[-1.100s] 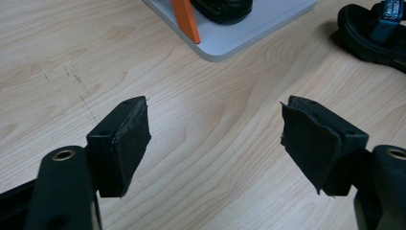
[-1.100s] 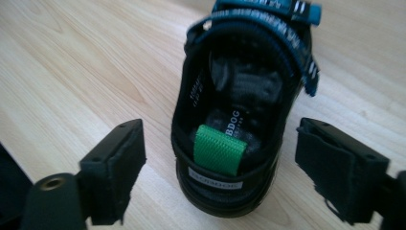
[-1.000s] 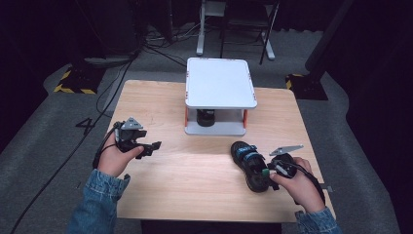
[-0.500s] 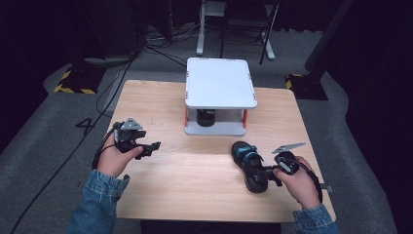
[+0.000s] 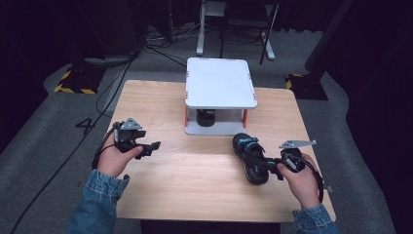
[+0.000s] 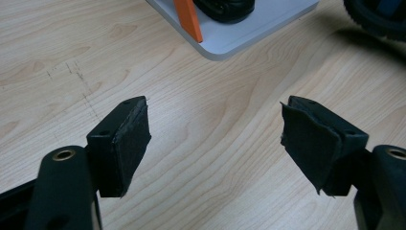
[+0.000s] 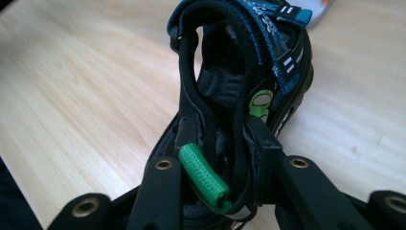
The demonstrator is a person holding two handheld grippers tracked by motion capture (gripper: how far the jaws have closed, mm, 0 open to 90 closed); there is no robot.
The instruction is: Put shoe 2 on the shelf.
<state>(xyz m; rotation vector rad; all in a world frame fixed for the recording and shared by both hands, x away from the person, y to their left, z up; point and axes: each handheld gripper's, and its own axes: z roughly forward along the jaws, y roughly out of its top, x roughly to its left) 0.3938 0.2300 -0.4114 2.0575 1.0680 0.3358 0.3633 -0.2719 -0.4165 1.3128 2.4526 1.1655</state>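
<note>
Peering under the white two-tier stand [image 5: 221,83], I can make out only a dark shape on its lower shelf, most of it hidden by the top board; the left gripper view cuts it off at the upper edge. The black sandal [image 5: 251,158] with blue straps lies on the tabletop [image 5: 195,190] in front of the stand, toward the right, its heel end at the right gripper [image 5: 273,168]. The right gripper's fingers have just been closing and now pinch the sandal's black heel strap beside a green pull loop [image 7: 205,178], one finger on each side. The left gripper [image 5: 151,147] hovers over bare wood well apart from the sandal, fingers spread wide with nothing between them.
</note>
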